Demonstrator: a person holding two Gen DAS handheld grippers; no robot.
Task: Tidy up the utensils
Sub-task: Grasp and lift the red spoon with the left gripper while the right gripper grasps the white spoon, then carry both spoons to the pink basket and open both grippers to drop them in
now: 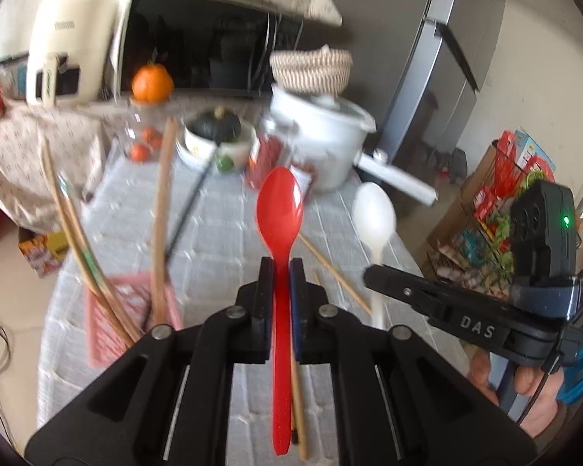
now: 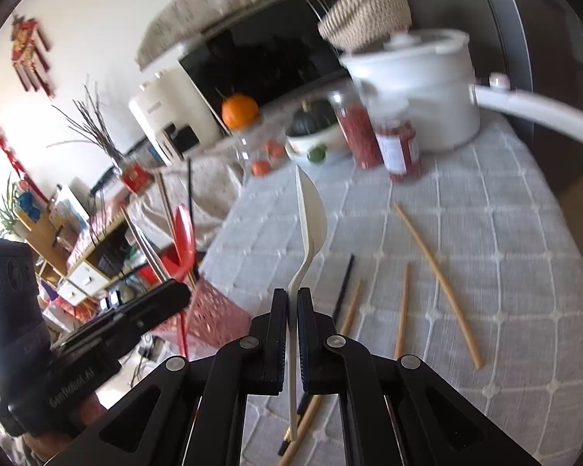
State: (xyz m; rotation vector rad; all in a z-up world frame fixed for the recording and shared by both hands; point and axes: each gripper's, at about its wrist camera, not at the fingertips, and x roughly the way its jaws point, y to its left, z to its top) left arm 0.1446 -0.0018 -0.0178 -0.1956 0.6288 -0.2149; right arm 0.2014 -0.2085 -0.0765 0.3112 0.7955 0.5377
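Note:
My left gripper (image 1: 280, 272) is shut on a red plastic spoon (image 1: 280, 209), held upright above the table, bowl up. My right gripper (image 2: 291, 299) is shut on a white plastic spoon (image 2: 311, 213), seen edge-on; it also shows in the left wrist view (image 1: 374, 213) to the right of the red spoon. A pink basket (image 1: 132, 310) at the table's left edge holds several chopsticks (image 1: 161, 209); it also shows in the right wrist view (image 2: 213, 310). Loose chopsticks (image 2: 439, 279) lie on the grey quilted tablecloth (image 2: 486, 233).
At the back of the table stand a white pot (image 1: 322, 132) with a long handle, red-filled jars (image 2: 400, 147), a bowl with a dark squash (image 1: 217, 132), a glass jar with an orange (image 1: 151, 81) on top and a microwave (image 1: 198, 42). A wire rack (image 1: 497, 209) stands at the right.

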